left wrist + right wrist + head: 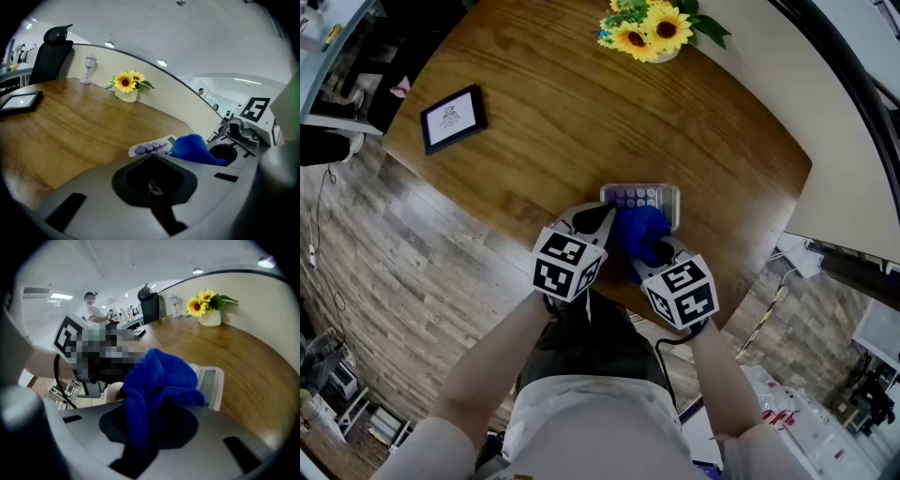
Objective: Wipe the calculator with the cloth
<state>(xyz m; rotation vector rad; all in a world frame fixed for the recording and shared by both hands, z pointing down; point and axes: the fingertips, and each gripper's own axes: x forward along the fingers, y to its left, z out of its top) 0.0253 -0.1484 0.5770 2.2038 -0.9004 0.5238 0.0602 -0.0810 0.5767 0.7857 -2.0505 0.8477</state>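
A grey calculator (642, 198) with purple keys lies near the front edge of the round wooden table (553, 122). A bunched blue cloth (639, 232) rests on its near half. My right gripper (659, 249) is shut on the blue cloth (157, 380), which hangs out of the jaws over the calculator (212, 383). My left gripper (600, 219) is at the calculator's near left corner, jaws closed together with nothing seen between them. In the left gripper view the calculator (151, 148) and cloth (193, 149) lie just beyond the left gripper (152, 161); the calculator's near edge is hidden.
A white pot of sunflowers (652, 28) stands at the table's far edge. A black-framed tablet (453, 118) lies at the far left. A black office chair (52, 51) and a small white lamp (89, 68) are beyond the table. The table edge runs just under both grippers.
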